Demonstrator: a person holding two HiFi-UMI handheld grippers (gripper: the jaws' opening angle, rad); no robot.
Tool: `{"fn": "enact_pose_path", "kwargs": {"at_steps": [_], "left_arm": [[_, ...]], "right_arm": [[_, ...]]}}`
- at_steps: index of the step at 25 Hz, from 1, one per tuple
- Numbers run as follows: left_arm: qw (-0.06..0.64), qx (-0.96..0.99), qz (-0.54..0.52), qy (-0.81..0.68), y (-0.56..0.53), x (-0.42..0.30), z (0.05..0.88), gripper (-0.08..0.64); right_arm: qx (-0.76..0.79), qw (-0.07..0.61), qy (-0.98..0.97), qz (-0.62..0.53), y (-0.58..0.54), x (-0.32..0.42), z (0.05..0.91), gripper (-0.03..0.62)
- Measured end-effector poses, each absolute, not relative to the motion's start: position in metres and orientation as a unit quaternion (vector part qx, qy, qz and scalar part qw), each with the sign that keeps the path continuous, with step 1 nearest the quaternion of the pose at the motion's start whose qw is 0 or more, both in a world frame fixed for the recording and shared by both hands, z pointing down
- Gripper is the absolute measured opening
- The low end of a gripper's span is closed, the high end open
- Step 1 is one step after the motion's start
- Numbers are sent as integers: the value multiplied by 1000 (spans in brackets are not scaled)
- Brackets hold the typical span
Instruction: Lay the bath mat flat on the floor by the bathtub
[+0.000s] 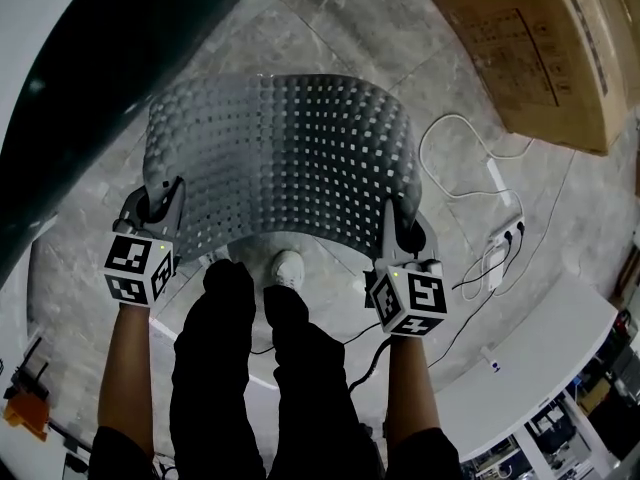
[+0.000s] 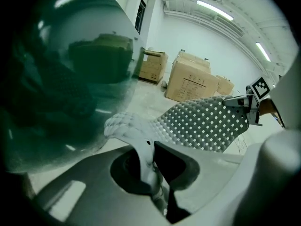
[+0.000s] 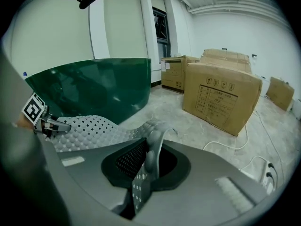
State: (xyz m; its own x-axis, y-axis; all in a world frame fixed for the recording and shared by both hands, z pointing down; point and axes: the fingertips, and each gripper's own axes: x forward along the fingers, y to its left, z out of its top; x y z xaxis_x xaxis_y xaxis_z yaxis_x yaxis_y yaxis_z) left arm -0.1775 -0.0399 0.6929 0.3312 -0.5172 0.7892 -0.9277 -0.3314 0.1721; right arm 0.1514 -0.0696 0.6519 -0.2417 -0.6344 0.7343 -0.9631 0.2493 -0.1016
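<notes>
A grey perforated bath mat (image 1: 280,153) hangs arched above the marble floor (image 1: 330,38), beside the dark green bathtub (image 1: 90,58). My left gripper (image 1: 160,208) is shut on the mat's near left corner. At the near right corner, my right gripper (image 1: 395,230) is shut on the mat too. In the left gripper view the mat's edge (image 2: 141,142) is pinched between the jaws, with the tub wall (image 2: 66,79) close on the left. The right gripper view shows the mat (image 3: 148,157) folded up between its jaws and the tub (image 3: 94,88) behind.
A large cardboard box (image 1: 545,48) stands on the floor at the upper right. White cables and a power strip (image 1: 500,238) lie to the right of the mat. The person's legs and white shoe (image 1: 287,266) are just below the mat. More boxes (image 2: 190,81) stand by the far wall.
</notes>
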Motion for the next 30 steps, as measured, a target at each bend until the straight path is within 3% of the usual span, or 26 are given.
{"fn": "enact_pose_path", "kwargs": {"at_steps": [30], "left_arm": [[290, 769, 311, -477, -33, -207, 858, 26]], "right_arm": [[560, 300, -743, 212, -60, 169, 798, 52]]}}
